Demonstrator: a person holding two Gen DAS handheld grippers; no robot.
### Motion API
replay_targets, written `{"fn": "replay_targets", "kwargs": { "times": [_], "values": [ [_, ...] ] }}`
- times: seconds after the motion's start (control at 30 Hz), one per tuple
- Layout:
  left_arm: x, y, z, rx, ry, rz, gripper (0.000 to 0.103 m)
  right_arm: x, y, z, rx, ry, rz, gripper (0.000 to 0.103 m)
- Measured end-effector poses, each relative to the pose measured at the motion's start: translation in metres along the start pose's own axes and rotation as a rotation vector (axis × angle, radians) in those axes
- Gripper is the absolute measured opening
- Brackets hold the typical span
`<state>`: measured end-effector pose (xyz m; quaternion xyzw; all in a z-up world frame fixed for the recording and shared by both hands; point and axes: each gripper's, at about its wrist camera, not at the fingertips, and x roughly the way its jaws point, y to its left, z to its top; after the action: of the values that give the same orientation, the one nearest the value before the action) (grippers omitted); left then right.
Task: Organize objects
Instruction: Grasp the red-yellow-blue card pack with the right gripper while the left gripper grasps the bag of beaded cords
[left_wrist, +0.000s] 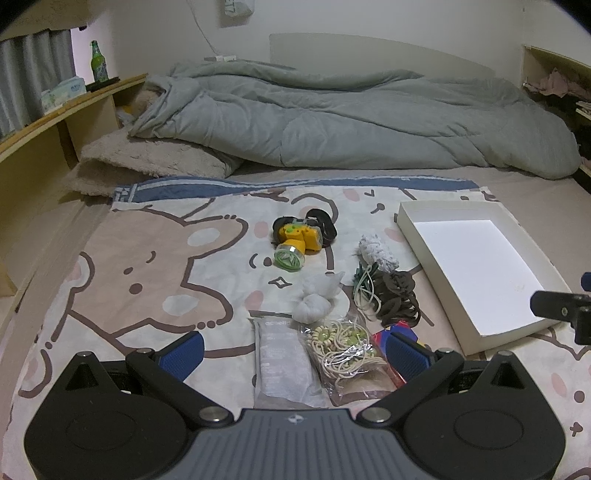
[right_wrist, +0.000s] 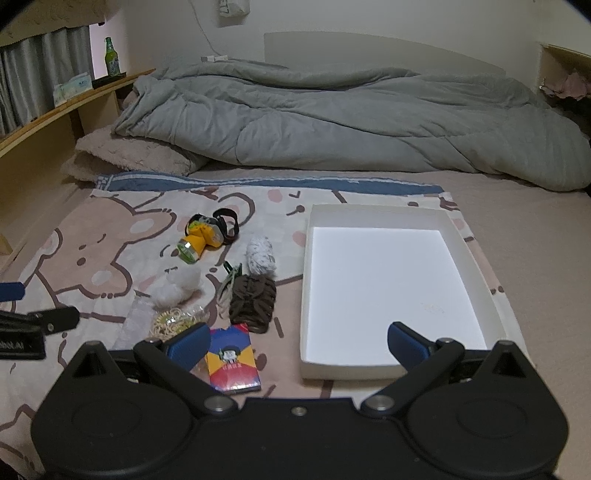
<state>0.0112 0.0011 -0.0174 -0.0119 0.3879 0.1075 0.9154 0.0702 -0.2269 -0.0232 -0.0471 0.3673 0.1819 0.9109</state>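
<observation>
A white shallow box (right_wrist: 491, 295) (left_wrist: 410, 225) lies empty on a cartoon-bear blanket (left_wrist: 147, 258). Left of it lie a yellow headlamp with a black strap (left_wrist: 297, 240) (right_wrist: 201, 236), a white fluffy roll (left_wrist: 378, 253) (right_wrist: 260, 254), a brown cord bundle (left_wrist: 400, 299) (right_wrist: 255, 301), white wadding (left_wrist: 317, 299) (right_wrist: 177, 286), a bag of beads (left_wrist: 343, 347) (right_wrist: 171, 321), a grey sachet (left_wrist: 280, 362) and a colourful card pack (right_wrist: 232, 360). My left gripper (left_wrist: 295, 350) hovers open over the sachet and beads. My right gripper (right_wrist: 297, 345) hovers open between the card pack and the box.
A rumpled grey duvet (left_wrist: 332, 114) and a fuzzy pillow (left_wrist: 147, 158) fill the far half of the bed. A wooden shelf (left_wrist: 55, 110) on the left carries a green bottle (left_wrist: 99, 61) and a tissue pack (left_wrist: 61, 92).
</observation>
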Motion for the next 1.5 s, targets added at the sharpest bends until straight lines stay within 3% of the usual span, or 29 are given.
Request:
{"fn": "replay_targets", "kwargs": {
  "times": [0.43, 0.67, 0.9, 1.07, 1.2, 1.4, 1.5],
  "values": [
    [0.040, 0.010, 0.014, 0.006, 0.034, 0.020, 0.103, 0.042, 0.016, 0.017, -0.017, 0.017, 0.060, 0.103],
    [0.062, 0.019, 0.023, -0.096, 0.080, -0.024, 0.103, 0.074, 0.023, 0.018, -0.025, 0.039, 0.074, 0.103],
    [0.089, 0.015, 0.022, -0.197, 0.155, -0.078, 0.102, 0.107, 0.031, 0.009, -0.021, 0.063, 0.157, 0.103],
    [0.102, 0.003, 0.021, -0.191, 0.164, -0.088, 0.102, 0.132, 0.034, -0.002, -0.029, 0.103, 0.199, 0.103],
    [0.113, -0.005, 0.023, -0.189, 0.174, -0.100, 0.102, 0.147, 0.036, -0.015, -0.084, 0.143, 0.190, 0.103],
    [0.140, -0.016, 0.022, -0.248, 0.257, -0.109, 0.102, 0.162, 0.040, -0.033, -0.173, 0.196, 0.205, 0.101],
    [0.154, -0.023, 0.021, -0.224, 0.285, -0.086, 0.102, 0.162, 0.049, -0.041, -0.256, 0.200, 0.234, 0.091]
  ]
}}
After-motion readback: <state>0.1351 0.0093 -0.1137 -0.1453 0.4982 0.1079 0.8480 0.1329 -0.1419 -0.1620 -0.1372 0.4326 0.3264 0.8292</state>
